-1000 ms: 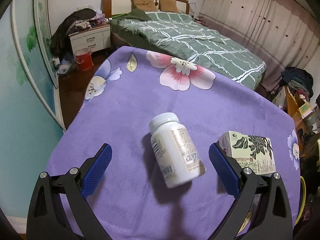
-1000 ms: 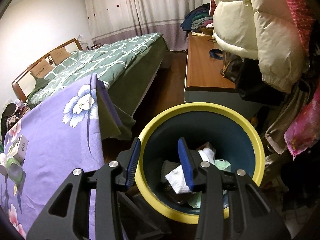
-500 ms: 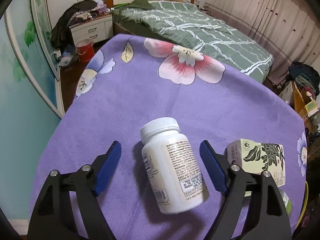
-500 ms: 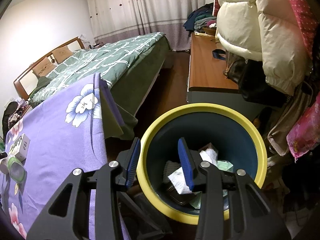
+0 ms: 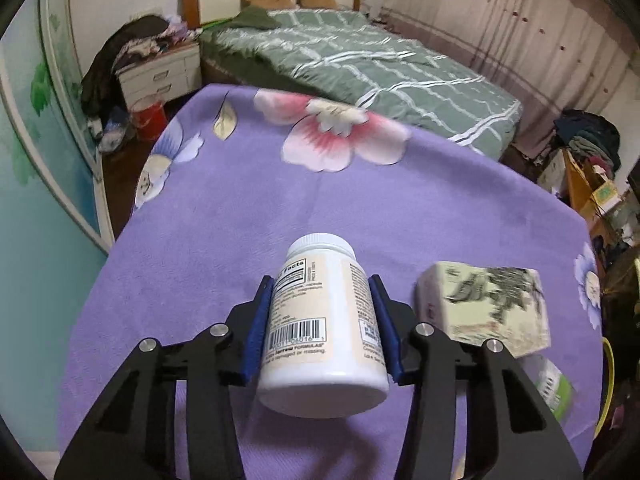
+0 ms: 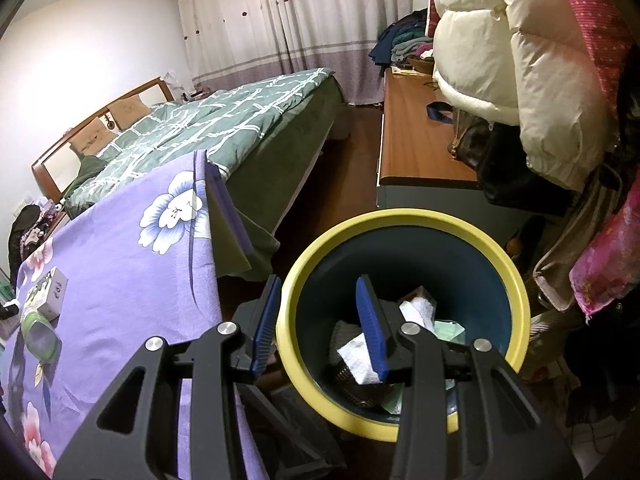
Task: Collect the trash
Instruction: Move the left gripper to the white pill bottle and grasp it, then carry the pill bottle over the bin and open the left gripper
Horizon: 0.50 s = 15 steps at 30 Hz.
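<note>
My left gripper (image 5: 322, 292) is shut on a white pill bottle (image 5: 320, 320), its blue pads pressed on both sides of the label; the cap points away from me over the purple flowered tablecloth (image 5: 240, 208). A small printed box (image 5: 484, 306) lies just right of it, with a green-rimmed container (image 5: 550, 384) in front of that. My right gripper (image 6: 320, 312) is open and empty, held over the near rim of the yellow-rimmed trash bin (image 6: 400, 220), which holds white tissue (image 6: 356, 354) and other scraps.
A bed with a green quilt (image 5: 360, 64) lies beyond the table. In the right wrist view the box (image 6: 50, 292) and green-rimmed container (image 6: 38, 330) sit on the table at left. A wooden bench (image 6: 416, 140) and hanging coats (image 6: 500, 60) stand behind the bin.
My left gripper moved forward around the lying pill bottle and closed on it. The right gripper has stayed over the bin, open.
</note>
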Available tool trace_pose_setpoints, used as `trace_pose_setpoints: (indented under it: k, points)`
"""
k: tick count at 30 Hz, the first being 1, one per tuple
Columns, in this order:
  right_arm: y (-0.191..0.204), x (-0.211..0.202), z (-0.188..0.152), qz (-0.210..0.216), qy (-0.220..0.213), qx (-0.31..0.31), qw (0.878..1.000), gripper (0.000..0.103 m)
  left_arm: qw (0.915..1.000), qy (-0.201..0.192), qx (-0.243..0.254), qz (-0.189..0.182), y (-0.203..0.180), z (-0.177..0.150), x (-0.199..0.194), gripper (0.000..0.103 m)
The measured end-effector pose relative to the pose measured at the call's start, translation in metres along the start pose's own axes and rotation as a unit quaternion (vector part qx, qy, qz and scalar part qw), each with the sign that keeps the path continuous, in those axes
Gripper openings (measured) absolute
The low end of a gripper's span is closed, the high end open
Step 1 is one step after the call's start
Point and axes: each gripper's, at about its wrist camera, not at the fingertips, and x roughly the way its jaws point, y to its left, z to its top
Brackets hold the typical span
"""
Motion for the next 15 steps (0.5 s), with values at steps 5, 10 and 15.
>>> trace_pose_setpoints:
  k: [5, 10, 15]
  points:
    - [-0.007, -0.007, -0.002, 0.001, -0.004, 0.007, 1.000, 0.037, 0.9988, -0.031, 0.033, -0.020, -0.026, -0.005, -0.036, 0.047]
    - [-0.014, -0.013, -0.003, 0.004, -0.010, 0.011, 1.000, 0.037, 0.9945, -0.056, 0.068, -0.057, -0.063, -0.014, -0.077, 0.047]
    - [-0.026, -0.024, -0.003, 0.004, -0.020, 0.019, 1.000, 0.037, 0.9850, -0.074, 0.113, -0.108, -0.117, -0.028, -0.114, 0.047]
